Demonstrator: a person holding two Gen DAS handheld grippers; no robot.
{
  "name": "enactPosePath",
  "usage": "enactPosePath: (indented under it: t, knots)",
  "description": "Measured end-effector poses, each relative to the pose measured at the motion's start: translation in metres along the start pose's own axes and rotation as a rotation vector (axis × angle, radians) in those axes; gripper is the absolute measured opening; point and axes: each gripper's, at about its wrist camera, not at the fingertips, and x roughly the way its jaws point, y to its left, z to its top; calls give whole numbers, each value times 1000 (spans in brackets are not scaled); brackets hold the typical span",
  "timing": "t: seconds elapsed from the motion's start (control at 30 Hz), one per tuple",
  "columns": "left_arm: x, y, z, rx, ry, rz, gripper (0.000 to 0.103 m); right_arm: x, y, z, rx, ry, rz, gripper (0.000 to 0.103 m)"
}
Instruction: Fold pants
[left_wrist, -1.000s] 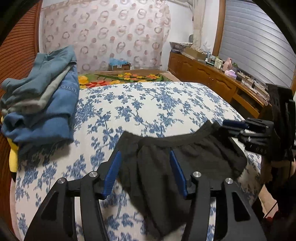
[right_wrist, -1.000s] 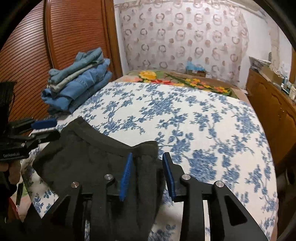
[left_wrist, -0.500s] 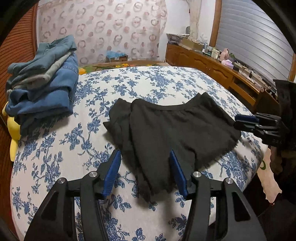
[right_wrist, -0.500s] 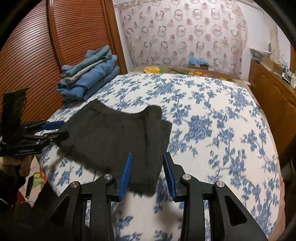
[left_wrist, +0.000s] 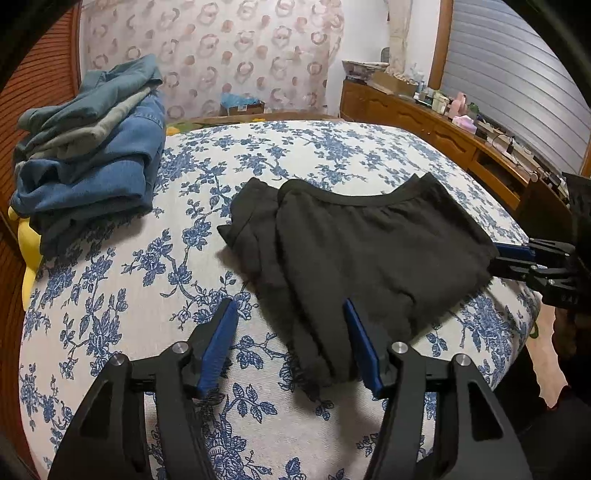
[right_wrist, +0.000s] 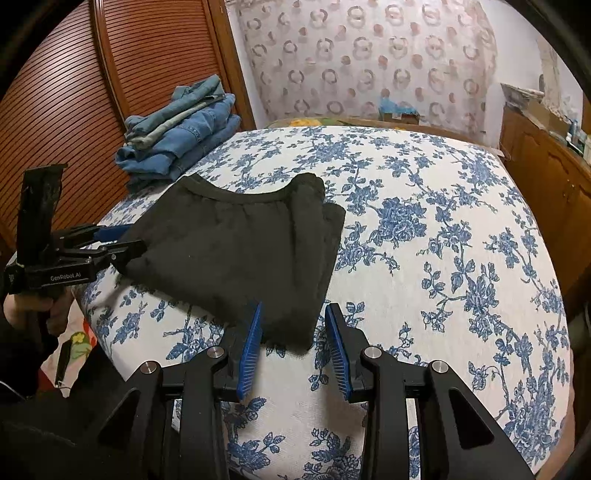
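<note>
Pants (left_wrist: 369, 254) are lying released near the jeans pile (left_wrist: 88, 162); both hand-held grippers, left (left_wrist: 291, 347) and right (right_wrist: 293, 345), are standing spread, risking snagging hems and unfolding.

Soft indoor light, fisheye-warped edges.

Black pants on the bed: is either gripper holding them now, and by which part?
Neither. The black pants lie flat on the bed; left gripper and right gripper stand open at the near hem, pads off the cloth.
</note>
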Motion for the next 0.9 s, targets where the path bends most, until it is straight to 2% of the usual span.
enactPosePath:
  t: [0.03, 0.1, 0.33, 0.5, 0.67, 0.9]
  knots:
    - [0, 0, 0, -2, 0, -2, 61, 0, 1, -1, -2, 0, 2, 36]
    - [0, 1, 0, -2, 1, -2, 61, 0, 2, -1, -10, -1, 8, 26]
    - [1, -1, -1, 3, 2, 3, 62, 1, -1, -5, -1, 1, 14, 19]
    - [2, -1, 0, 7, 3, 4, 62, -2, 1, -6, -13, -11, 25, 5]
    - [3, -1, -1, 8, 4, 0, 62, -6, -2, -5, -20, -29, -12, 3]
    - [4, 0, 0, -2, 7, -9, 62, -7, -6, -5, 6, -12, 20, 3]
